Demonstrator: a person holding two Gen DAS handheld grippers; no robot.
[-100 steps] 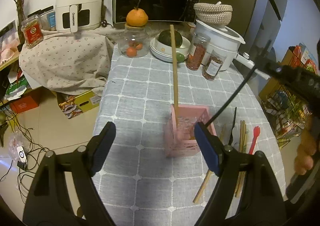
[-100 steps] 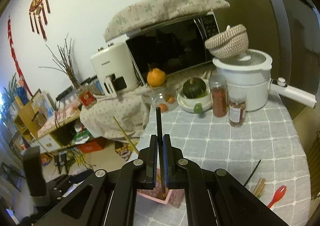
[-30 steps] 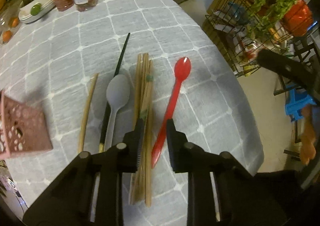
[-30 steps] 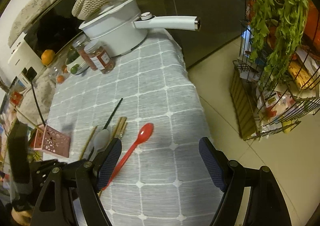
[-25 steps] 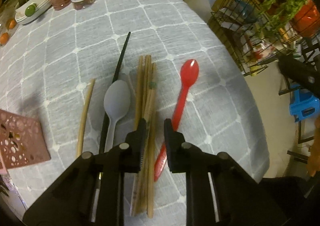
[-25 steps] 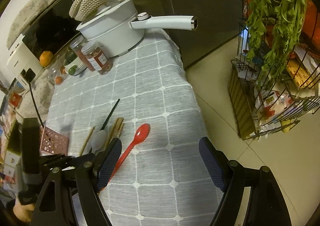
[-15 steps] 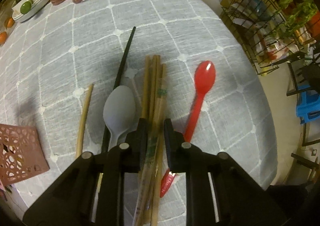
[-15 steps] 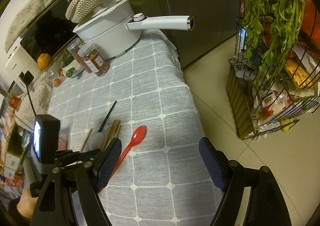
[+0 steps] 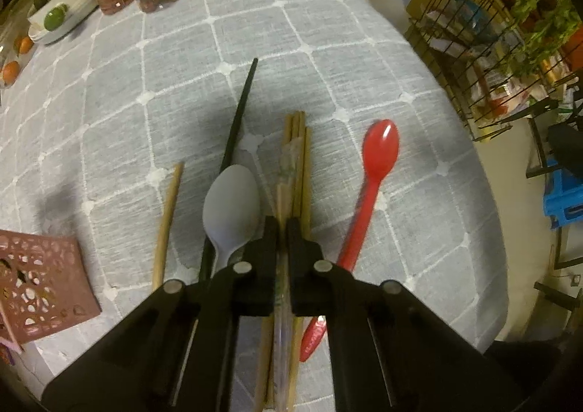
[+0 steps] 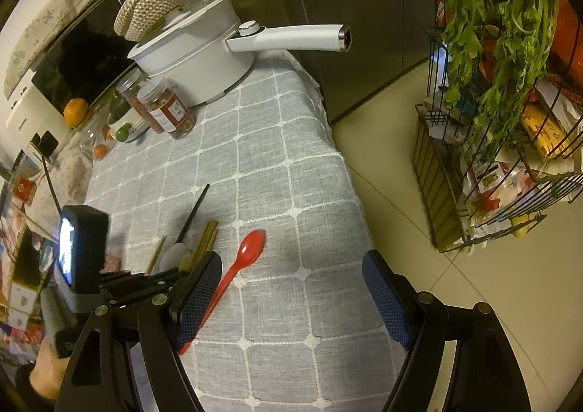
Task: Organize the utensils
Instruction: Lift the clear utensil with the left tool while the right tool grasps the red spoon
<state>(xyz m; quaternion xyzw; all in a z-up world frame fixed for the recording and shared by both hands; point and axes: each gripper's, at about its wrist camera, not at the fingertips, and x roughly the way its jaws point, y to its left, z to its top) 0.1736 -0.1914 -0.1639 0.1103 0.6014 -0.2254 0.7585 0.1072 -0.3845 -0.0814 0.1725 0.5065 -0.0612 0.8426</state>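
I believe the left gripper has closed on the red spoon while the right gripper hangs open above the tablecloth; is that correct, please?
Not quite. The left wrist view shows the left gripper closed on the bundle of wooden chopsticks, not the red spoon, which lies untouched to the right of the bundle. Its jaws have just been closing with the bundle between them. The right gripper does hang open above the tablecloth.

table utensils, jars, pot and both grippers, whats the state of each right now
left gripper: jaws have just closed, shut on the wooden chopsticks
right gripper: open, empty, above the tablecloth
red spoon: lying flat, untouched
grey spoon: lying flat, bowl up
black chopstick: flat, partly under grey spoon
single wooden chopstick: flat, apart
pink holder: at table edge
jars: upright, lids on
white pot: lidded
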